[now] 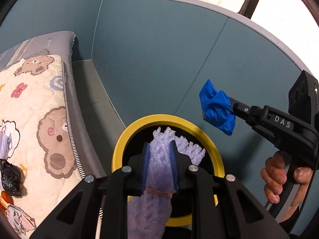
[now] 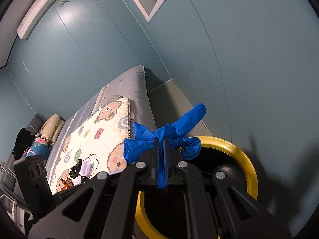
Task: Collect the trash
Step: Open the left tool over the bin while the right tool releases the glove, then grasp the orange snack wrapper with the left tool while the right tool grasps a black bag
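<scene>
Far left: bed with bear-print quilt, its zipped edge running toward the wall; black crumpled bag and pale scraps lying near the quilt's near end. Grey floor strip open between bed edge and blue wall. Centre: left claw pinching lilac foam netting, held directly over the yellow-rimmed bin. Right: right claw pressed together on blue glove, hanging in free air beside the bin rim, near the wall.
</scene>
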Available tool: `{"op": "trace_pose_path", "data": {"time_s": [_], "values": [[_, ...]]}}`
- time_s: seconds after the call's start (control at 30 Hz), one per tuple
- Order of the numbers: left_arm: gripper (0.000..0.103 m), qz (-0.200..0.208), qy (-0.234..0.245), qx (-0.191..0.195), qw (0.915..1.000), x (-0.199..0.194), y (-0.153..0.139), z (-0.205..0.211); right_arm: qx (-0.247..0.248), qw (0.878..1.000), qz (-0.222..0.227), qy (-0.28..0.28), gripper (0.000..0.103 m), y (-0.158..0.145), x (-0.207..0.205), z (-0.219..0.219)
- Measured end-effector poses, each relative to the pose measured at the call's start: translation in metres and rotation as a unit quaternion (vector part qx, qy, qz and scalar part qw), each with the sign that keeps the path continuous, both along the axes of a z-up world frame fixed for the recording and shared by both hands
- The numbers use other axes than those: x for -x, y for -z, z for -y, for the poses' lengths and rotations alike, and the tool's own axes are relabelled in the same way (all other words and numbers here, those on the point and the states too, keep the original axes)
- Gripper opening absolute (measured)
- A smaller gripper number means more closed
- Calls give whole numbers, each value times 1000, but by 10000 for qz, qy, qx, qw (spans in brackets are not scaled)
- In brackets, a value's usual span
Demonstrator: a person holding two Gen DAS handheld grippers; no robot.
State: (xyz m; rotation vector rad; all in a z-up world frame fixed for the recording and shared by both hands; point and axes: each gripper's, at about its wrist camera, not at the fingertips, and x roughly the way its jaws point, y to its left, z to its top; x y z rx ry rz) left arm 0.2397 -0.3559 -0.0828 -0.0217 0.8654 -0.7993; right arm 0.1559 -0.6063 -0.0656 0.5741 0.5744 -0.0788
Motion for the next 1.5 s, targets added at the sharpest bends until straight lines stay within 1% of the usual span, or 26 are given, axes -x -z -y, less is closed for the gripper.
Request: {"op": "trace_pose_path", "data": {"time_s": [0.07,0.1,0.17,0.2,0.23,0.27,0.3,0.33,0.47,0.5,0.6,0.67,0.8,0.87,0.93,1.03,1.13,1.27,1.37,1.5], "values": [[24,-32,4,2,10000,-1,3,1,139,9999,7,92,4,0,-1,-2],[30,-65,11,8,10000,-1,5,1,195,9997,18,135,5,0,-1,-2],[37,-136,22,44,9999,-2,8,0,156,9997,41,192,7,1,-1,0],[41,-153,5,41,9999,-2,9,-1,142,9997,36,210,12,1,-2,1],[43,-164,-12,47,9999,-2,10,-1,150,9996,29,244,21,1,-2,2],[47,-177,-16,62,9998,-3,10,-2,154,9995,21,259,27,1,-3,1],[49,-182,-23,62,9998,-4,10,-2,135,9995,17,271,38,1,2,3],[50,-183,-25,46,9998,-3,11,-3,94,9995,21,287,38,2,3,4],[62,-181,-73,91,9998,-1,8,-12,96,9994,-33,332,38,1,7,2],[67,-133,-111,91,9998,0,6,-16,84,9994,-40,345,38,1,8,2],[77,92,-271,42,9996,3,-2,-33,109,9994,-31,339,38,-3,10,-3],[82,229,-441,-5,9988,5,-9,-46,124,9994,-34,318,41,-6,11,-8],[92,564,-773,-96,9954,14,-24,-78,241,9993,69,264,59,-14,16,-23],[95,747,-925,-125,9928,19,-32,-96,267,9994,134,170,62,-20,16,-34],[95,875,-1108,-147,9899,23,-39,-114,318,9993,196,43,73,-25,16,-46],[95,976,-1396,-140,9853,24,-48,-142,418,9986,265,-156,83,-33,14,-69],[95,1018,-1671,-154,9805,21,-53,-172,560,9969,356,-435,87,-43,9,-94],[95,1094,-2022,-222,9730,21,-57,-211,786,9930,479,-736,88,-53,4,-129],[95,1139,-2270,-272,9668,19,-57,-240,872,9899,565,-968,90,-60,-3,-153],[95,1178,-2559,-368,9588,15,-56,-275,990,9843,607,-1329,91,-63,-13,-187]]}}
